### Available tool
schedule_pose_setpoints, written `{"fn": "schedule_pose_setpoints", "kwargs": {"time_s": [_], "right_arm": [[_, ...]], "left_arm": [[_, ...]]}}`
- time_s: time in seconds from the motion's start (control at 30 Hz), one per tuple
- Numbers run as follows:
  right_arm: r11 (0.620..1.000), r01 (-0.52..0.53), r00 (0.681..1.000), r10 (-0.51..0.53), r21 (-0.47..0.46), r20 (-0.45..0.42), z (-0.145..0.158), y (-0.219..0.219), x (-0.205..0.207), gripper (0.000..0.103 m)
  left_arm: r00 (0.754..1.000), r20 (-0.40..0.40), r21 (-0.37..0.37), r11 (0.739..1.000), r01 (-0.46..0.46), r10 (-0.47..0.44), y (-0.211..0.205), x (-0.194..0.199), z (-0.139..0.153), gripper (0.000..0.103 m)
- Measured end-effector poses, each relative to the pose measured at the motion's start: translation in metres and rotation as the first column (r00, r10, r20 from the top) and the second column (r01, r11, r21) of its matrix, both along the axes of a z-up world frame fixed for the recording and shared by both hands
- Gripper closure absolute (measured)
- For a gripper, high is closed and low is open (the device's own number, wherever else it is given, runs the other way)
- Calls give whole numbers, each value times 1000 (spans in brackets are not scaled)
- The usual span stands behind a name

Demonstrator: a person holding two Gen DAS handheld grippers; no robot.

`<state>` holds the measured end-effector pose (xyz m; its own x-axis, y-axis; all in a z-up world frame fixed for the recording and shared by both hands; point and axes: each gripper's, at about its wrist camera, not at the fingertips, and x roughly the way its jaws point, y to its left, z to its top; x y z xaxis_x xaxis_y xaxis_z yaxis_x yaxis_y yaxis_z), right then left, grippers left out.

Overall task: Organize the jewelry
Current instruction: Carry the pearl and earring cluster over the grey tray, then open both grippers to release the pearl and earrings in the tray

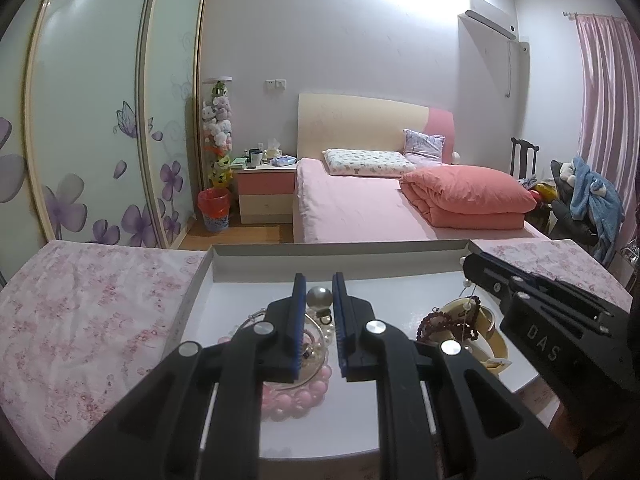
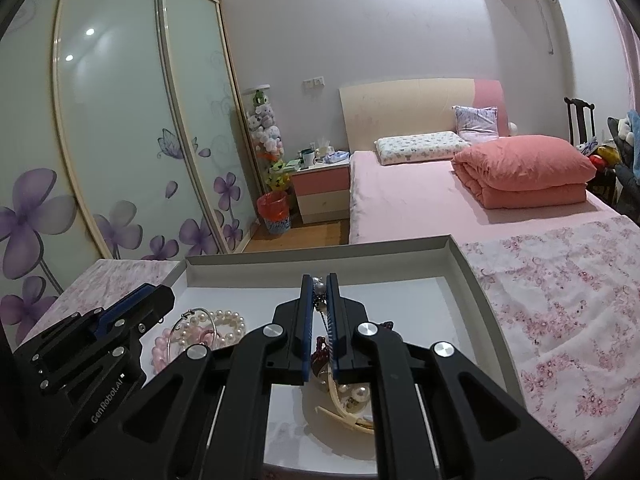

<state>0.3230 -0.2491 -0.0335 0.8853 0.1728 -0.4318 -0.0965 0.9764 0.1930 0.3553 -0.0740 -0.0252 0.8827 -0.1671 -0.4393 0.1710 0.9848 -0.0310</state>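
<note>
A shallow white tray [image 1: 340, 249] lies on a floral cloth and holds the jewelry. My left gripper [image 1: 319, 282] hovers over the tray's left part, shut on a silver ball [image 1: 319, 297]. Under it lie a pink bead bracelet [image 1: 298, 398], a white pearl bracelet [image 2: 229, 322] and a thin silver bangle [image 2: 193, 317]. To the right, my right gripper [image 2: 319, 281] is shut on a pearl chain [image 2: 319, 289], which hangs from its tips over a dark red bead bracelet [image 1: 434, 320] and a cream bangle [image 1: 494, 342].
The pink floral cloth [image 1: 80, 320] spreads on both sides of the tray. Beyond the tray's far wall are a floor gap, a pink bed [image 1: 360, 204], a nightstand [image 1: 266, 192] and sliding wardrobe doors [image 1: 88, 120] on the left.
</note>
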Motion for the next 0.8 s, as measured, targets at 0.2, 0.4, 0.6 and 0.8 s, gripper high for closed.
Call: {"fn": "schedule_pose_setpoints", "kwargs": {"time_s": [0.2,0.4,0.6,0.8], "right_arm": [[1000,-4,1000,4,11,-2,-1,-1,2,92],[1000,17,999,-18,17,26,0,-6,0,58],[999,40,999,-41,27,30,0,-10,0,58],[998,57,998,-58,33,32,-1,-13,-2,56]], "left_arm": [[1000,14,-12,1000,-16,16,4,-2,0,57],[1000,16,-23,999,-26,26,6,-3,1,43],[999,7,-39,998,-40,41,10,-2,1,40],[998,3,-44,997,-58,58,12,-2,1,39]]}}
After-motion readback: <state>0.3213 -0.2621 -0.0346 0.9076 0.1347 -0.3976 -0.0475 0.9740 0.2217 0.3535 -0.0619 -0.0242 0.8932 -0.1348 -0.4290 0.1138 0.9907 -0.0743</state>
